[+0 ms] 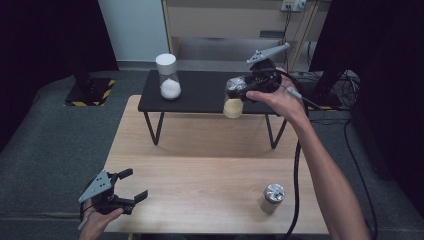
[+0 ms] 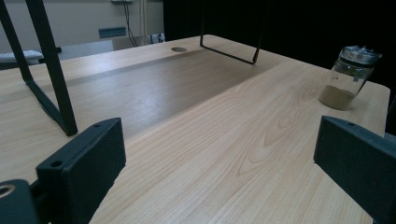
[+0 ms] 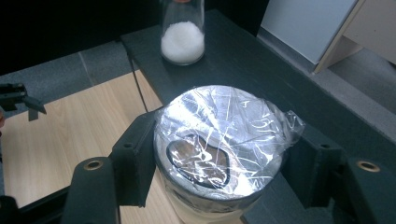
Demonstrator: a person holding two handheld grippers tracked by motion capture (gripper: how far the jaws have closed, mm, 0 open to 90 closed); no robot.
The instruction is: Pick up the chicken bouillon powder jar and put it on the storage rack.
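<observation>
Gripping a glass jar of pale powder (image 3: 219,154) by its film-wrapped silver lid, the right gripper (image 1: 239,91) holds it at the black metal shelf's (image 1: 200,95) front edge. Left gripper (image 1: 131,192) rests released on the light wooden table (image 1: 200,170).

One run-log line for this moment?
right gripper: shut on wrapped jar, at black shelf edge | left gripper: open, nothing held
</observation>
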